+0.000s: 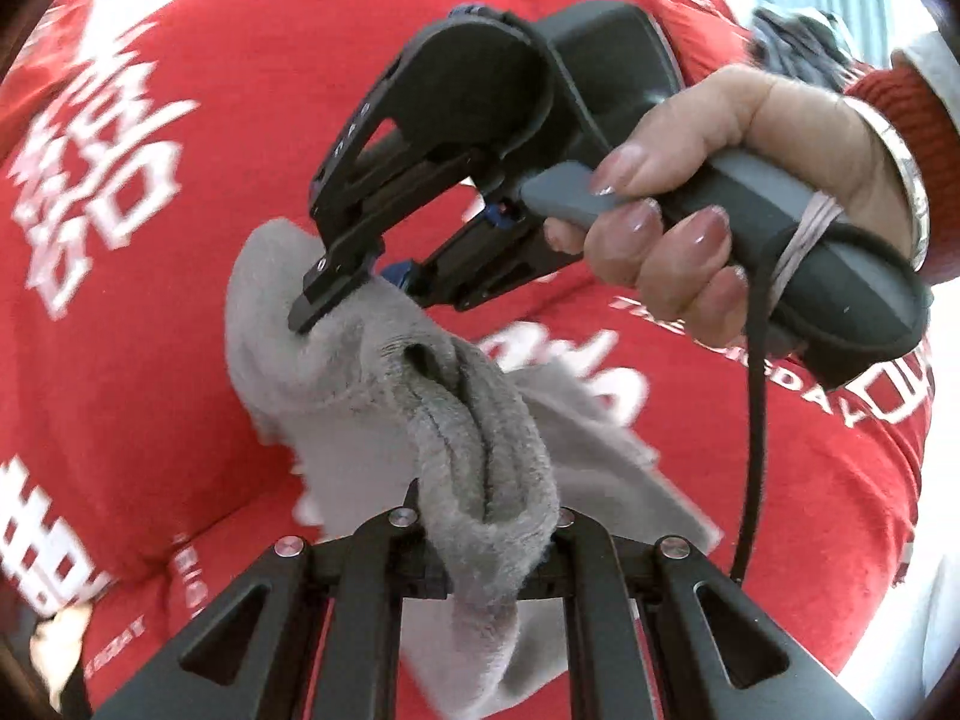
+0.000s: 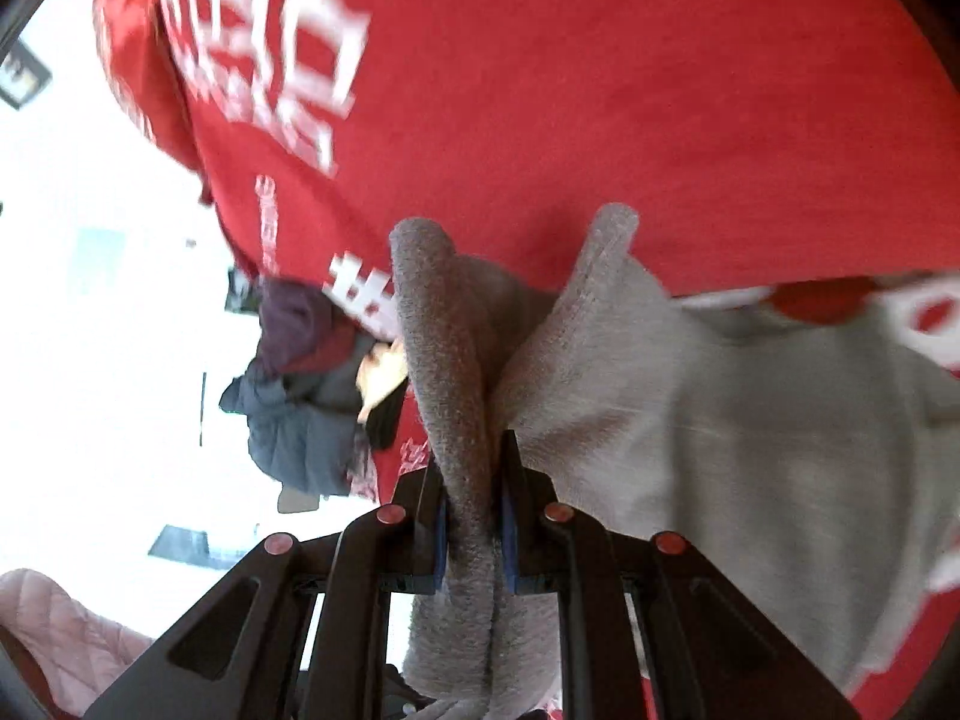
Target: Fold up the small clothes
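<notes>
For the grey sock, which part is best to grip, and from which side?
Grip the sock by its thick ribbed cuff, coming end-on at the open edge; the doubled rim there bunches firmly, as both tools now show.

Bright, even daylight; the background left of the red shirt (image 2: 600, 90) is blown out white. White lettering on it smears with motion blur. Fisheye curvature and dark vignetting ring both views.

left gripper (image 1: 480, 534) clamped tight, right gripper (image 1: 348, 294) pinched too — right hand (image 1: 720, 180) wrapping its handle
</notes>
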The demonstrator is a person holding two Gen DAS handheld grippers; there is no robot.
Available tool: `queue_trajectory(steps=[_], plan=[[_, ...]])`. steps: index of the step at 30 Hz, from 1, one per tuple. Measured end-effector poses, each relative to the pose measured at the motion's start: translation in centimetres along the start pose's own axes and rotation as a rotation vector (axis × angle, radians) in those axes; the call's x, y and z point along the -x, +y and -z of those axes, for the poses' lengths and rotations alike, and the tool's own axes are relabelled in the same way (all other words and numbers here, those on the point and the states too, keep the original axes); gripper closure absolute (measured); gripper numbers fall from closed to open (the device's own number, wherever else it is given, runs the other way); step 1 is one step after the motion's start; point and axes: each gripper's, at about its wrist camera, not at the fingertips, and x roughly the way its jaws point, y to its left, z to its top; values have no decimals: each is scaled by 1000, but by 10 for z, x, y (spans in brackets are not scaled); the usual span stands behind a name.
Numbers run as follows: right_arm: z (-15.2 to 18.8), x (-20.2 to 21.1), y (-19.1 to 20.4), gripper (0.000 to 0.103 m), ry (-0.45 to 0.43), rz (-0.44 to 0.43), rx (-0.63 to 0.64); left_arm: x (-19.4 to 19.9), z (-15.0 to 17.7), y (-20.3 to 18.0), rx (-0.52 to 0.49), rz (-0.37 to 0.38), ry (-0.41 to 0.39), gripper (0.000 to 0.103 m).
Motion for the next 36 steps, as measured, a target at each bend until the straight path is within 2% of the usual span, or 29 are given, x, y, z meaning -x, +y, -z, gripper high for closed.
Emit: queue_trajectory(steps=[3, 6, 8, 11, 15, 20, 21, 22, 23, 24, 26, 29, 31, 32, 34, 36], plan=[[15, 36, -39, 88, -67, 40, -58, -29, 0, -30, -40, 53, 47, 91], [32, 63, -99, 88, -123, 117, -168, -60, 4, -50, -25, 106, 123, 91], [44, 70, -139, 88, -133, 180, -247, -79, 9, -59, -7, 128, 182, 91], [60, 65, -192, 87, -116, 243, -359, -88, 13, -61, 4, 133, 214, 91], [62, 65, -199, 86, -130, 228, -352, -89, 13, -52, 39, 144, 240, 90], [59, 62, -191, 81, -103, 234, -350, -78, 9, -34, 101, 145, 283, 90], [57, 66, -191, 80, -102, 228, -363, -72, 12, -31, 114, 145, 288, 88], [56, 68, -190, 78, -104, 225, -369, -65, 13, -27, 128, 141, 292, 61], [54, 68, -189, 73, -108, 227, -372, -58, 15, -22, 143, 127, 289, 24], [50, 69, -189, 64, -116, 225, -376, -49, 17, -18, 159, 107, 274, 18], [47, 72, -190, 54, -132, 206, -397, -34, 19, -3, 178, 90, 248, 18], [44, 69, -193, 54, -129, 184, -418, -33, 24, 23, 214, 22, 276, 18], [42, 66, -194, 66, -98, 226, -412, -49, 27, 48, 275, -26, 313, 18], [39, 63, -192, 79, -77, 265, -389, -56, 29, 58, 314, -40, 328, 18], [34, 62, -181, 84, -70, 310, -310, -70, 34, 84, 417, -78, 340, 18], [27, 66, -161, 86, -91, 288, -199, -89, 41, 103, 489, -93, 363, 18]])
